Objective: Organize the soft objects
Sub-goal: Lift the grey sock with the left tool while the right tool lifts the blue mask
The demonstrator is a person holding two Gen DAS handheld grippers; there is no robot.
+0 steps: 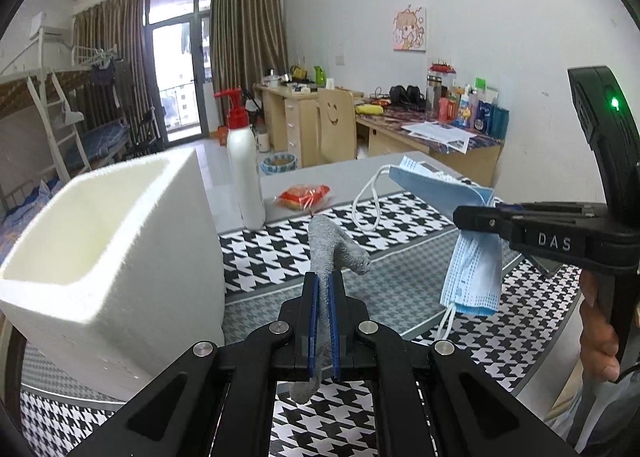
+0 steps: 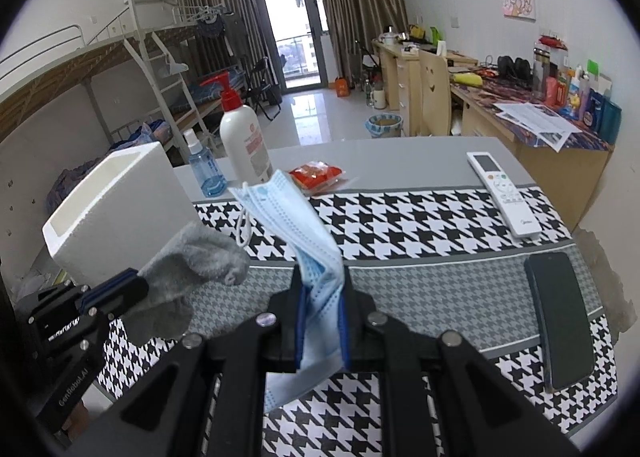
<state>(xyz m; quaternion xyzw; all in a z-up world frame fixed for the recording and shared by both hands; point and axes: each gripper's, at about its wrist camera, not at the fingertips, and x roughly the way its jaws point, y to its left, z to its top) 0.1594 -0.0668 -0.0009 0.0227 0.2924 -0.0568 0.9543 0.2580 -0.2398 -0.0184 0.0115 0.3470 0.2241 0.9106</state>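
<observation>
L gripper (image 1: 323,285) pinches sock (image 1: 336,247); R gripper (image 2: 320,277) mask (image 2: 296,217); both above mat (image 2: 420,217).

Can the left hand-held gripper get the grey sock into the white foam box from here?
Probably yes: the left hand-held gripper holds the grey sock beside the white foam box, whose open top looks unobstructed.

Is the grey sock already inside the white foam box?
No, the grey sock is pinched in the left gripper, beside the white foam box.

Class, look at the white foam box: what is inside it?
The white foam box shows only bare inner walls near its rim; its bottom is hidden by the front wall, so any contents cannot be seen.
</observation>
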